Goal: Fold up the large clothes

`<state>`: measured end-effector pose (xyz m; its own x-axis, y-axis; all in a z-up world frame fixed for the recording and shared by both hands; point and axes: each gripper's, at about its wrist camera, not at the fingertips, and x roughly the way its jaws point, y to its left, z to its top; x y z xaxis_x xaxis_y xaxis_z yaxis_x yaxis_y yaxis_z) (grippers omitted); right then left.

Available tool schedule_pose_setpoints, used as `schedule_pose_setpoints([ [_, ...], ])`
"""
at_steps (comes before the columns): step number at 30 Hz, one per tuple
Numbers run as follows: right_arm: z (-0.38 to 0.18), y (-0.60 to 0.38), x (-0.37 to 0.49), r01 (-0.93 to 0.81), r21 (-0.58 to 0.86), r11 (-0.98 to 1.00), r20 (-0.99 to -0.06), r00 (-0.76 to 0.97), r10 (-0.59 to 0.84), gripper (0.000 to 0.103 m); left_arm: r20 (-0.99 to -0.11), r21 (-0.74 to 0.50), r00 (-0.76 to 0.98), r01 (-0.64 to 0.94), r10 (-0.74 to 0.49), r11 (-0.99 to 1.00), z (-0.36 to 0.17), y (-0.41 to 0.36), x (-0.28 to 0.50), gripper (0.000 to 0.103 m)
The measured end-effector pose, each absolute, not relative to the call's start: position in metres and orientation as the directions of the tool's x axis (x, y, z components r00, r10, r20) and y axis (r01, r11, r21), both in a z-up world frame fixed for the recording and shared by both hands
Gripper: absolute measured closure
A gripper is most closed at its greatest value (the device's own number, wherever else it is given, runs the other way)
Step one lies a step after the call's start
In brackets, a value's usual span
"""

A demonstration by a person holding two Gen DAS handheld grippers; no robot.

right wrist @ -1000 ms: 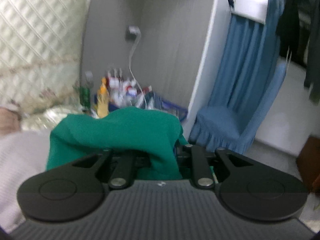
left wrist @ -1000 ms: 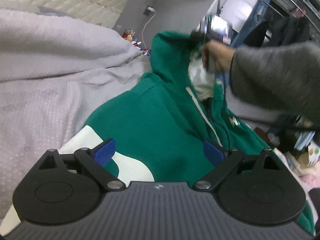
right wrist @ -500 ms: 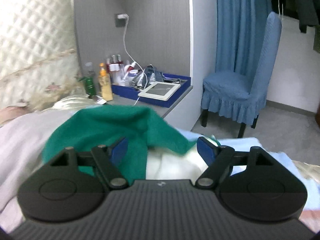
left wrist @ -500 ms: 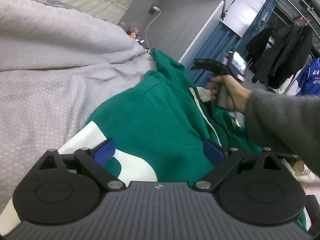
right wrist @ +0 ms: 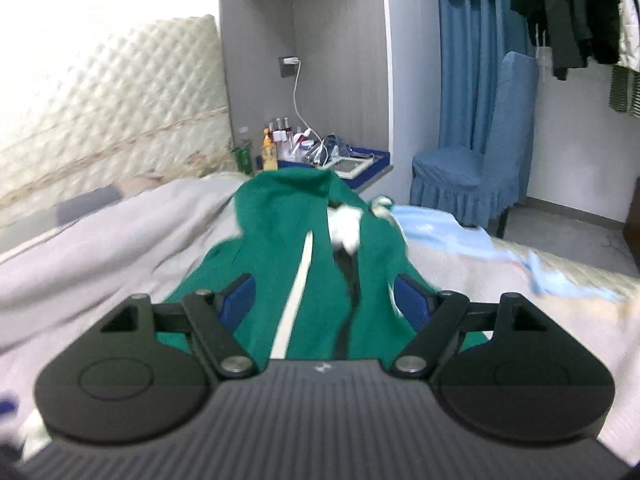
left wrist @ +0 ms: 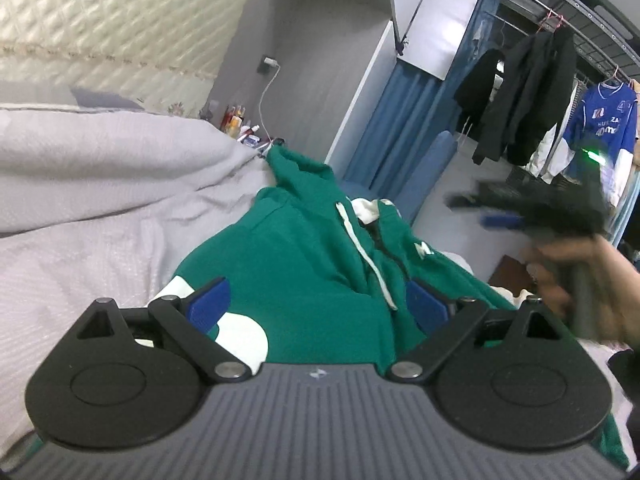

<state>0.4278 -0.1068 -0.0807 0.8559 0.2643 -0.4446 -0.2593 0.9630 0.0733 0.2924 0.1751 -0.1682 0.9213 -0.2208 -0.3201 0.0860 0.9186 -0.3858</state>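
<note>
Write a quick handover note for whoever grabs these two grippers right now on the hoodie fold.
Left gripper: jaws open, nothing held, over the hoodie's lower part.
Right gripper: jaws open, empty.
Green hoodie: lies front up on the grey bedspread, hood toward the bedside shelf, white drawstring down the chest.
Done: hood laid out.
Left: fold sleeves and body.

A quilted cream headboard (right wrist: 100, 92) fills ten o'clock. A grey alcove wall (right wrist: 336, 60) stands at twelve, with blue curtains (right wrist: 468, 60) and a skirted blue chair (right wrist: 472, 176) at two o'clock.
</note>
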Motion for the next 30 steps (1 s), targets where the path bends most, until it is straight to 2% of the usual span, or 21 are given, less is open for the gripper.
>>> schedule_pose_setpoints([
  [6,-0.070,-0.173,0.321,-0.198,0.175,0.964,-0.462,0.849,0.258,0.025,-0.330,-0.416,0.924,0.040,-0.192,0.908,-0.143,0.183,0.247,0.007],
  [10,-0.070,-0.216,0.283,-0.108,0.207,0.972,-0.495,0.846,0.200,0.025,-0.463,-0.407,0.885,-0.160,-0.052,0.899,-0.136,0.198,0.231,0.007],
  [12,-0.076,-0.242,0.272,-0.035,0.252,0.967,-0.521,0.838,0.166,0.025,-0.499,-0.450,0.866,-0.226,-0.033,0.864,-0.134,0.211,0.222,0.007],
  [16,-0.096,-0.285,0.273,0.124,0.363,0.923,-0.596,0.792,0.128,0.025,-0.515,-0.477,0.857,-0.304,0.018,0.824,-0.130,0.228,0.195,0.007],
  [20,-0.129,-0.305,0.289,0.199,0.473,0.859,-0.690,0.690,0.220,0.025,-0.597,-0.443,0.799,-0.402,0.071,0.801,-0.138,0.236,0.179,0.007],
  [23,-0.149,-0.311,0.295,0.242,0.535,0.810,-0.708,0.652,0.273,0.025,-0.651,-0.439,0.753,-0.475,0.095,0.763,-0.149,0.247,0.181,0.007],
  [29,-0.175,-0.315,0.298,0.316,0.514,0.797,-0.764,0.590,0.259,0.024,-0.705,-0.443,0.698,-0.573,0.127,0.690,-0.167,0.266,0.184,0.007],
  [30,-0.179,-0.317,0.295,0.324,0.526,0.786,-0.768,0.579,0.275,0.028,-0.717,-0.438,0.686,-0.582,0.124,0.685,-0.171,0.267,0.187,0.007],
])
